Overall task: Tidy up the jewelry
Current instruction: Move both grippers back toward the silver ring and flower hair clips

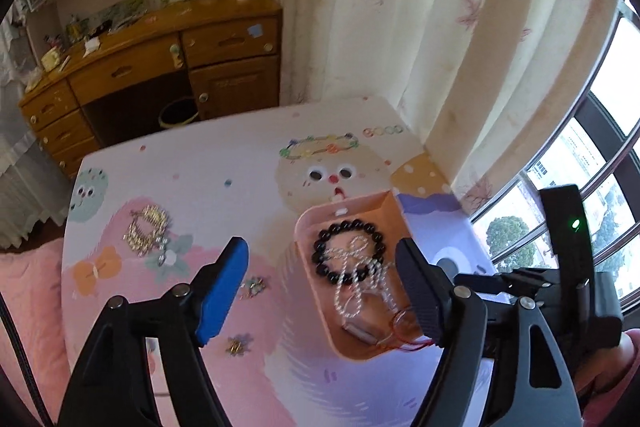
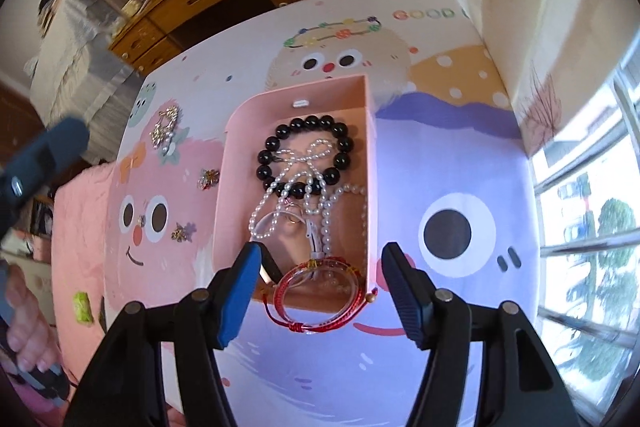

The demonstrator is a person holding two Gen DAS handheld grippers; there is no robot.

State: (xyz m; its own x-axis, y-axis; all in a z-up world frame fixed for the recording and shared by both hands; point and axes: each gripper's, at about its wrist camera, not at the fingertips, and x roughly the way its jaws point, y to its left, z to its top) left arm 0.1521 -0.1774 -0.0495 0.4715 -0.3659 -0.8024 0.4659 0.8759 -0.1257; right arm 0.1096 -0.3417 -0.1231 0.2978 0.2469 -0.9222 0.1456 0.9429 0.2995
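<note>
A pink open box [image 2: 236, 163] [image 1: 306, 267] sits on the cartoon-printed table. It holds a black bead bracelet [image 2: 266, 147] [image 1: 320, 247], a pearl bow necklace [image 2: 316, 151] [image 1: 352, 283] and a red string bracelet [image 2: 320, 281] hanging over its near edge. My right gripper [image 2: 320, 291] is open and empty just above the box's near end. My left gripper [image 1: 320, 291] is open and empty above the box's left side. A gold and pearl piece [image 1: 146, 229] [image 2: 164, 131] and small brooches [image 1: 240, 345] [image 2: 208, 179] lie on the table left of the box.
The table [image 1: 200, 167] abuts a cream curtain [image 1: 400, 7] and a window [image 1: 580, 187] on the right. A wooden desk [image 1: 160, 55] stands beyond. A pink bedspread [image 2: 80, 227] lies to the left, with a small green item [image 2: 82, 307] on it.
</note>
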